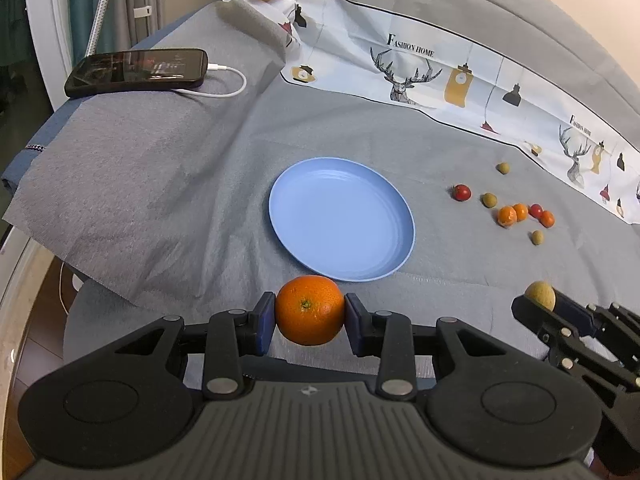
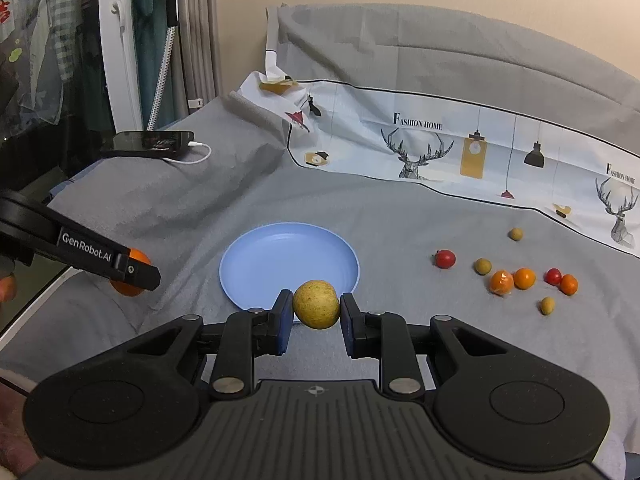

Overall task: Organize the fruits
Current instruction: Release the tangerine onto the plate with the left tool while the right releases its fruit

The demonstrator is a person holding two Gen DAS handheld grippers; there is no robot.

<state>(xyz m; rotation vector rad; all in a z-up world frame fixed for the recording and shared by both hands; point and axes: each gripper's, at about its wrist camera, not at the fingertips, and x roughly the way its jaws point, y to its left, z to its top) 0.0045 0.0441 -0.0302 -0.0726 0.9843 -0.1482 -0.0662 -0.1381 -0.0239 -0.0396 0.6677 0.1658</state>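
My left gripper [image 1: 310, 320] is shut on a large orange [image 1: 310, 309] and holds it just in front of the near rim of an empty blue plate [image 1: 340, 218]. My right gripper [image 2: 316, 314] is shut on a yellow-green round fruit [image 2: 317, 303], over the plate's [image 2: 288, 264] near edge. The left gripper with the orange [image 2: 136, 258] shows at the left of the right wrist view. The right gripper's fruit [image 1: 541, 295] shows at the right of the left wrist view. Several small fruits lie right of the plate: red tomatoes [image 2: 445, 259], small oranges [image 2: 502, 282] and olive-green ones [image 2: 483, 266].
A grey cloth [image 1: 160, 184] covers the surface. A black phone [image 1: 136, 72] with a white cable lies at the far left on a raised fold. A printed deer-pattern cloth [image 1: 420, 76] runs along the back. The surface's edge drops off at the left.
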